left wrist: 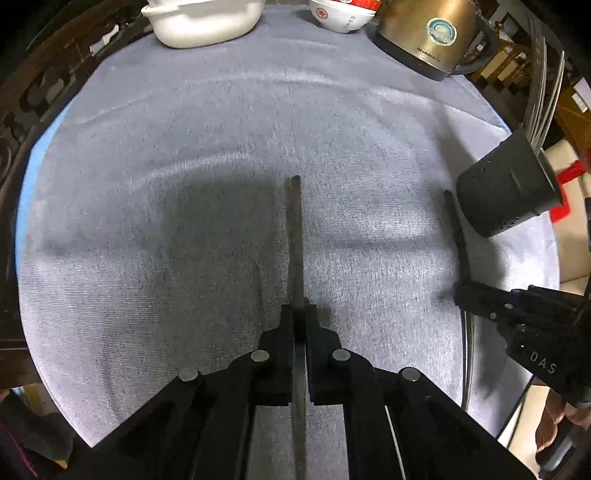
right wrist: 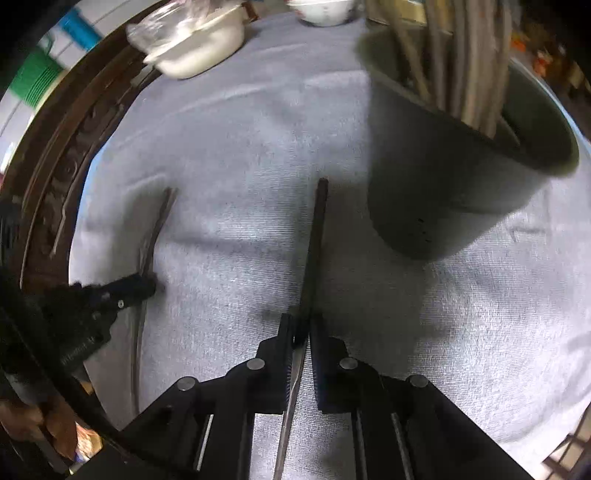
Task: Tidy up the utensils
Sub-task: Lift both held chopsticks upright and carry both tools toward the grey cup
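Both jaws of the left gripper [left wrist: 299, 314] are clamped on a chopstick [left wrist: 295, 236], and the right gripper [right wrist: 303, 321] likewise on another chopstick [right wrist: 316, 236], presumably lifted clear for dropping into the holder [right wrist: 461, 184] near it.

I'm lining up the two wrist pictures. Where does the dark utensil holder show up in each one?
Left wrist view: the utensil holder sits at the right edge, middle height, tilted.
Right wrist view: the same holder fills the upper right, close and blurred, with utensils inside.
Shared landmark: the white dish at the cloth's far left.
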{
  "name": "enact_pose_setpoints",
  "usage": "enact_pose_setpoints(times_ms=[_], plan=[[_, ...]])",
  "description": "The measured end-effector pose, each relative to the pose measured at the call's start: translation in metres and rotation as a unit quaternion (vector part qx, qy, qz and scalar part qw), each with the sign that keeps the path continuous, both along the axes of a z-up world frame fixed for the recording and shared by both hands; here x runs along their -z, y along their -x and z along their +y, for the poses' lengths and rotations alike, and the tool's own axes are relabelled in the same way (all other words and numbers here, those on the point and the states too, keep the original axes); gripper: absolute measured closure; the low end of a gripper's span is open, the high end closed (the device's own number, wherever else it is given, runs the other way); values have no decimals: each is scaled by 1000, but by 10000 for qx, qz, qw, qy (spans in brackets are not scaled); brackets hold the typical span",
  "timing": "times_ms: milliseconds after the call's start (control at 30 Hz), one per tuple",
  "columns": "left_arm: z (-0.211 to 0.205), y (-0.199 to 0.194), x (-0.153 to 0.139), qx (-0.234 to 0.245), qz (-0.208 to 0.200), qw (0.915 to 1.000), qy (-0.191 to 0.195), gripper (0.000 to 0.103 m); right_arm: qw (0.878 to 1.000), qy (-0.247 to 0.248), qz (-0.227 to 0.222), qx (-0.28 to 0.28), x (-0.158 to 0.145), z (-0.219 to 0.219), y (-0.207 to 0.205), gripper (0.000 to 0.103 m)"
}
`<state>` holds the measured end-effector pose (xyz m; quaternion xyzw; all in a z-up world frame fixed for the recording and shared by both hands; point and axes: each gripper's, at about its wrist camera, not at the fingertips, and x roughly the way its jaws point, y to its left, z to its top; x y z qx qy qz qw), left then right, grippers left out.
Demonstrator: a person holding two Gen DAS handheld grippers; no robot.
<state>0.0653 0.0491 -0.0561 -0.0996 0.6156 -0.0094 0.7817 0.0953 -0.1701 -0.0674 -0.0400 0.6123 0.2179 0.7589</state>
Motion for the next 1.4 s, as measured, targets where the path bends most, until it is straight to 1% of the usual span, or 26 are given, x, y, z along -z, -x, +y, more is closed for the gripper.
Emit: enact_pose_setpoints(times_ms=[67,100,200,233,267,333,367,433,467,500,600,700,733,767,800,867,900,933,1000,1100,1200,1267,1333,1400], plan=[[4,3,-2,4,76,9999,95,98,9998,94,45,-177,0,1,4,96],[7,3,-1,-31,123,9998,152,98,9996,147,47,-222,0,-1,6,96],[12,-6,1,-41,370,9989,283,98,9992,147,249,-289,1,-6,3,94],[11,-10,2,-7,469,9984,307,95,9988,161,343,-304,1,-8,1,94],[10,-14,2,48,585,9977,340,90,9984,205,414,-334,3,-2,-5,94],[4,-22,4,154,638,9972,361,82,9978,296,442,-400,3,2,-9,94],[1,-24,3,188,623,9974,296,82,9976,316,451,-410,3,3,-11,94],[-3,-24,3,253,561,9980,142,84,9973,352,458,-449,3,6,-15,94],[-5,-23,3,295,537,9981,41,97,9973,372,431,-473,4,18,-19,94],[-11,-25,5,358,504,9981,-26,97,9971,393,401,-511,4,19,-18,95],[-5,-18,3,310,353,9988,162,98,9972,398,256,-570,4,27,-12,96],[10,5,-11,113,-26,9996,274,98,9985,59,-49,-546,-6,24,6,97],[14,10,-18,36,-242,9987,440,98,9983,-122,-257,-500,-16,21,15,97],[16,16,-26,-32,-432,9979,491,98,9977,-303,-387,-471,-23,19,20,97],[18,21,-33,-120,-582,9972,453,98,9967,-475,-526,-400,-31,15,26,97],[21,31,-49,-263,-1034,9926,581,98,9923,-786,-925,-232,-49,5,40,97],[23,34,-55,-333,-1171,9910,553,98,9897,-907,-1100,-144,-56,0,45,97],[22,34,-59,-385,-1274,9897,530,98,9862,-990,-1325,-4,-64,-7,51,97],[21,43,-73,-454,-1648,9834,602,98,9791,-1177,-1655,144,-75,-16,59,97],[18,46,-86,-504,-2018,9768,510,98,9638,-1387,-2237,424,-93,-33,72,97],[13,47,-89,-524,-2222,9724,491,98,9501,-1378,-2726,636,-107,-43,84,97],[10,46,-88,-534,-2324,9700,468,98,9430,-1399,-2926,750,-115,-52,88,97],[8,44,-89,-582,-2437,9671,435,98,9343,-1375,-3176,855,-117,-58,88,97],[4,40,-91,-628,-2543,9644,370,98,9284,-1400,-3308,947,-116,-56,87,97]])
